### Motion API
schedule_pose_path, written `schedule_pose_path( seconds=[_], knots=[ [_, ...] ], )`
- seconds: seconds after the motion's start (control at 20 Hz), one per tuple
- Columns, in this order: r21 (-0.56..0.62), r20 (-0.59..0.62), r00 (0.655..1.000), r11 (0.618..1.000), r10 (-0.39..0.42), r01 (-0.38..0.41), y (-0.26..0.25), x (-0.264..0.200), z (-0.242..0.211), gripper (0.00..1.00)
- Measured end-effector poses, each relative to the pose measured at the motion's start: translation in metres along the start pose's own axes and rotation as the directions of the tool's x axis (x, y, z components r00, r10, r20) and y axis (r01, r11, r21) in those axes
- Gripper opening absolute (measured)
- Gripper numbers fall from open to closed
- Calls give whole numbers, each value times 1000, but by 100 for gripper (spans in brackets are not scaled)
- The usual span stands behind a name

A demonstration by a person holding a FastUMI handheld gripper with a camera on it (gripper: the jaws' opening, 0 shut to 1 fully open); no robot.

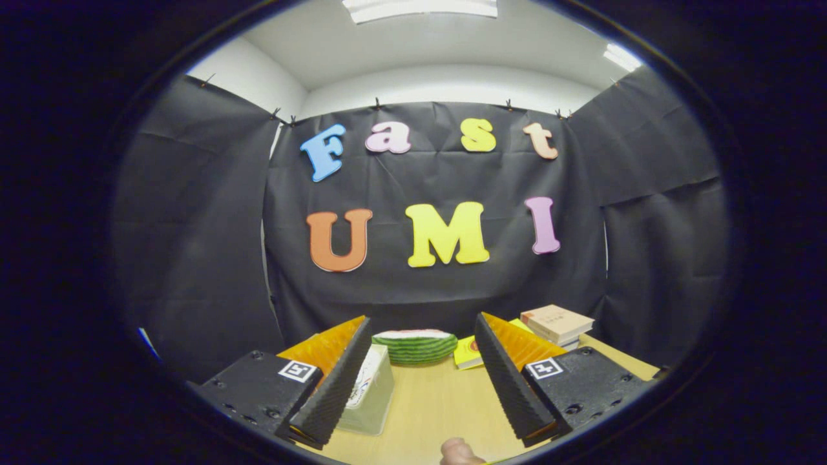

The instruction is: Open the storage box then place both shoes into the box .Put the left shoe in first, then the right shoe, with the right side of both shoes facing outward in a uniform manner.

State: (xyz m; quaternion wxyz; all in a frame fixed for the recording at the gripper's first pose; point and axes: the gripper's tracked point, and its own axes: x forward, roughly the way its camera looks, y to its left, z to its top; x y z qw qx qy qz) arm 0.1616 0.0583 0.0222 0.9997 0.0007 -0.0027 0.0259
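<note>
The gripper (423,326) is hovering level above a pale wooden table (433,400), its two fingers (336,381) spreading wide apart and closing on nothing — bare tabletop is showing between them. A translucent storage box (371,387) is sitting on the table at about nine o'clock from the gap, tucked just beside the left finger and partly hidden behind it; whether the finger is touching it cannot be told, and its lid appears to be resting on top. Straight ahead at twelve o'clock, beyond the fingertips, a striped green watermelon-slice object (415,347) is lying near the table's far edge. At about one o'clock a yellow booklet (466,352) is peeking out beside the right finger, and farther toward two o'clock a short stack of books (557,324) is resting at the table's right corner. At six o'clock, nearest the camera, a fingertip of the person (460,451) is poking into sight. The clear lane is running down the middle of the table — from the fingers to the watermelon-slice object.
</note>
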Motion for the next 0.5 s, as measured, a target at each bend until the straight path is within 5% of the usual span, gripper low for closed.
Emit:
schedule_pose_path(
  seconds=[0.5],
  knots=[
    [-19, -8, 1000, 1000, -12, 12, -52, -24, 7, 100]
  ],
)
